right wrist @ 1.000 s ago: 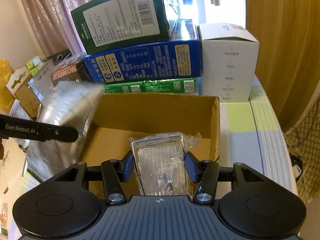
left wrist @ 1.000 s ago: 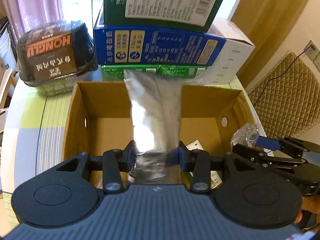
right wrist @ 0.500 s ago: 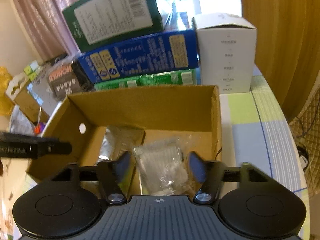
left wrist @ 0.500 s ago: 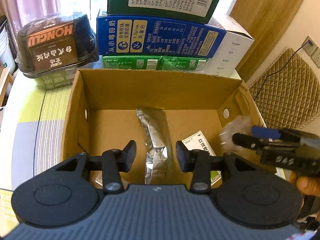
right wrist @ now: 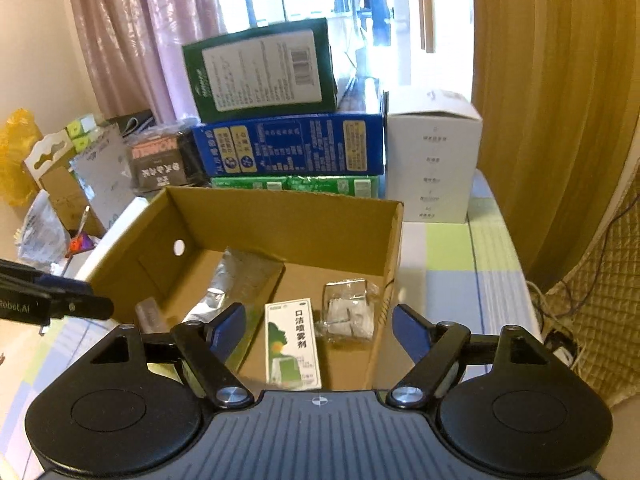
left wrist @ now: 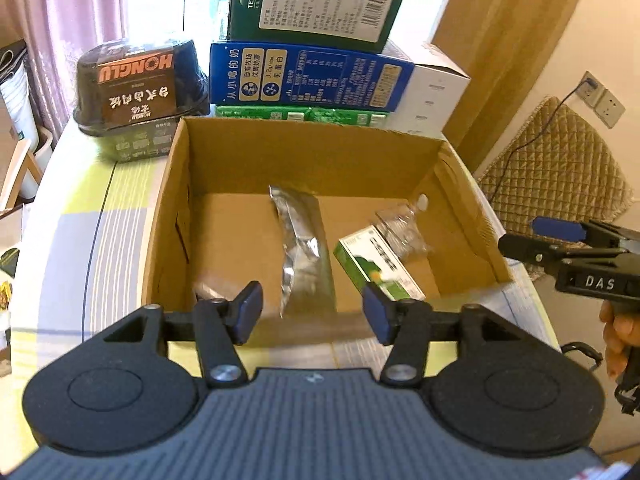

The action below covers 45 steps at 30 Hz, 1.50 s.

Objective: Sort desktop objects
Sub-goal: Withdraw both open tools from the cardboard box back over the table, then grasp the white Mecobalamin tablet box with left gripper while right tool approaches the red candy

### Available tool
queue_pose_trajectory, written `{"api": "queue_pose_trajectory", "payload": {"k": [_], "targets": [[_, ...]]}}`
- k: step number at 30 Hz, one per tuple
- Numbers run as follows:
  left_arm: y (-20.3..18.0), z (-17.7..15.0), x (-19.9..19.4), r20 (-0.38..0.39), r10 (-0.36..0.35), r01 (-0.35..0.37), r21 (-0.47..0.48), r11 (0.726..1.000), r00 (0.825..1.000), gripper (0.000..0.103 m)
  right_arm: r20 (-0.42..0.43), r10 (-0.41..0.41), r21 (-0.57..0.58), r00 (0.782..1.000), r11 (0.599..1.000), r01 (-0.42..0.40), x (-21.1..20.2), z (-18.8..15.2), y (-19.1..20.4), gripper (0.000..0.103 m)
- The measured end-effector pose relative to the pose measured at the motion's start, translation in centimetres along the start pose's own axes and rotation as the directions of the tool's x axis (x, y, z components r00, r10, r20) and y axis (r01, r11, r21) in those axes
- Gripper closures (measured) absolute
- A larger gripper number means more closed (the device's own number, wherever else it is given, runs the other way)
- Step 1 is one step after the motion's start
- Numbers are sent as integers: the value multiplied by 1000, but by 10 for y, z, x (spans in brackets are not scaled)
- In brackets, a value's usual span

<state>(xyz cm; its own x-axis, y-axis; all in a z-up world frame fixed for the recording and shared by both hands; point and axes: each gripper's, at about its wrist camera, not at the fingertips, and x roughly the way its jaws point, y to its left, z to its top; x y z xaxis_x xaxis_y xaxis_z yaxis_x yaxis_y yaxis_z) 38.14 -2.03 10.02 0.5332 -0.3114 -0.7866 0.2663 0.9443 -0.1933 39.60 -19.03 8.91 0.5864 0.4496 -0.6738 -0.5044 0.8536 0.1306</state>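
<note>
An open cardboard box stands on the table. On its floor lie a silver foil pouch, a green and white spray carton and a clear plastic packet. My left gripper hangs open over the box's near wall, nothing between its fingers. My right gripper is open and empty above the box's near right corner. In the left wrist view the right gripper shows past the box's right wall, held by a hand.
Behind the box are stacked cartons: green, blue, a flat green pack, and a white box. A dark noodle bowl sits at the back left. Clutter and a small cardboard piece lie left of the table. A quilted cushion is on the right.
Both grippers let go: the foil pouch and the clear packet dropped into the box. Both grippers have since opened wider and pulled back from the box.
</note>
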Motion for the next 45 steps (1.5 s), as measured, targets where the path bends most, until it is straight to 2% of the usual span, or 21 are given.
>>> {"api": "queue_pose_trajectory", "payload": {"k": [4, 7, 9, 10, 15, 18, 22, 26, 31, 37, 41, 45], "targets": [[-3, -24, -21, 13, -20, 20, -41, 999, 1000, 45, 3, 25, 1, 1000, 1000, -25, -29, -23, 10, 20], [-8, -48, -35, 19, -22, 23, -57, 998, 1000, 36, -13, 28, -36, 1000, 999, -28, -44, -50, 19, 19], [-12, -64, -44, 22, -20, 21, -61, 998, 1000, 23, -30, 30, -64, 999, 997, -32, -53, -69, 24, 19], [-14, -74, -49, 25, -16, 17, -54, 998, 1000, 19, -40, 35, -78, 999, 996, -38, -57, -79, 26, 18], [-22, -123, -69, 34, 26, -24, -46, 999, 999, 9, -89, 57, -167, 994, 983, -72, -74, -129, 35, 18], [-25, -154, -76, 26, 77, -77, -36, 996, 997, 6, -120, 57, -222, 991, 972, -83, -82, -160, 38, 17], [-25, -190, -79, -2, 92, -92, -46, 995, 996, 5, -162, 52, -260, 985, 961, -93, -89, -198, 37, 17], [-36, -220, -75, -35, 145, -143, 34, 989, 989, 4, -187, 31, -308, 982, 947, -88, -95, -224, 32, 17], [-41, -241, -65, -67, 153, -149, 64, 987, 986, 4, -202, 21, -325, 979, 942, -87, -99, -238, 23, 16], [-44, -245, -49, -92, 144, -138, 68, 988, 985, 4, -211, 24, -392, 977, 914, -107, -96, -237, 24, 16], [-43, -241, -39, -106, 146, -139, 71, 988, 984, 4, -219, 36, -466, 975, 874, -137, -87, -227, 29, 16], [-42, -236, -29, -116, 153, -145, 76, 987, 981, 4, -246, 61, -551, 967, 812, -192, -72, -217, 33, 16]]}}
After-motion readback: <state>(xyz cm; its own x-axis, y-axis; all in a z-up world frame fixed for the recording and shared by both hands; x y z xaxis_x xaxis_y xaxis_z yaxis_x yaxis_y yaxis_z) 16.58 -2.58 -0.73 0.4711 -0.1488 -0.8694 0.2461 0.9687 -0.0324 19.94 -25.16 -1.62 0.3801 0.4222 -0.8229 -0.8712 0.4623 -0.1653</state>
